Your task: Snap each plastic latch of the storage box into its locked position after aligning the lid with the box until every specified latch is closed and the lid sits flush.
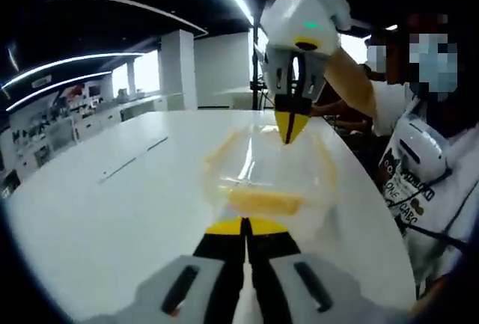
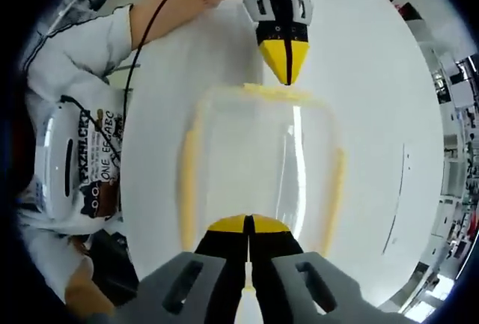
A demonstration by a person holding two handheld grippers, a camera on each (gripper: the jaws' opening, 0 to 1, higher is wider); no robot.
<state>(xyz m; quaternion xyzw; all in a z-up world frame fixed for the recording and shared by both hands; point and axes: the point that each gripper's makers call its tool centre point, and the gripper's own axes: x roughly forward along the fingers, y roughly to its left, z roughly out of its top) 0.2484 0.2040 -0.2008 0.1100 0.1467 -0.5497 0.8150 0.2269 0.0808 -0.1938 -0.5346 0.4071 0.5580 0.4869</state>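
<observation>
A clear storage box (image 1: 262,170) with its lid on lies on the white table (image 1: 105,219). Yellow latches run along its sides (image 2: 188,182) (image 2: 337,189) and its ends. My left gripper (image 1: 245,227) is shut, its yellow tips against the box's near end, just below the end latch (image 1: 262,203). From above, my right gripper (image 1: 290,128) comes down shut onto the far end. In the right gripper view, the right gripper (image 2: 248,225) is shut at the near end of the box (image 2: 258,159), and the left gripper (image 2: 285,73) points shut at the far latch (image 2: 281,92).
A person in a white printed shirt (image 1: 426,189) stands at the table's right edge, close to the box; the same person (image 2: 82,152) is at the left in the right gripper view. Bare white tabletop (image 2: 374,77) spreads around the box. Office furniture lines the far wall.
</observation>
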